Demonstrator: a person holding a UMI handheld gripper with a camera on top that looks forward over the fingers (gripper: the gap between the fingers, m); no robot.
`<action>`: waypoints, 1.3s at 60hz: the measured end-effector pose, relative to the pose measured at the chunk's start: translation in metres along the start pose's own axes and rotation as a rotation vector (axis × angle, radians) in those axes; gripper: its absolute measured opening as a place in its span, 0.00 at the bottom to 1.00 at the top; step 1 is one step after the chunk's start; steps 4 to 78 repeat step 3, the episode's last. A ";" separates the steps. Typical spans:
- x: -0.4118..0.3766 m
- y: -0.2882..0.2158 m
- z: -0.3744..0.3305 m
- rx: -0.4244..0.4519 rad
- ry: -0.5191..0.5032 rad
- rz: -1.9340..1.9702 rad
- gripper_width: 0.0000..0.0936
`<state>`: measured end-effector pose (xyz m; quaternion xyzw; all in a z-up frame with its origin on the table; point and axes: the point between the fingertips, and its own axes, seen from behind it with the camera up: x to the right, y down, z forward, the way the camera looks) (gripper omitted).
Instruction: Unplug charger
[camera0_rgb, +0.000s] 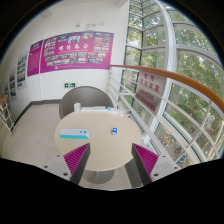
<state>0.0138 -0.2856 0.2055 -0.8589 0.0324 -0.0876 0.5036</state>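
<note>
Hovering level w/ fingers released, hand-held gripper (108, 160) faces round table (100, 142), white strip (73, 133) beyond.

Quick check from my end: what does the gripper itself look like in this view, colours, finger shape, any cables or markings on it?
The gripper shows two dark, nearly black fingers, each wedge-shaped and tapering toward its tip. Each carries a magenta pad with a fine ribbed texture on its inner face. No cables, labels or markings show on them, and no hand or sleeve is in view.
</note>
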 end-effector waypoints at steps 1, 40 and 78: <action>-0.001 0.003 -0.001 0.001 0.001 0.002 0.91; -0.002 0.005 -0.004 0.001 0.000 0.001 0.91; -0.002 0.005 -0.004 0.001 0.000 0.001 0.91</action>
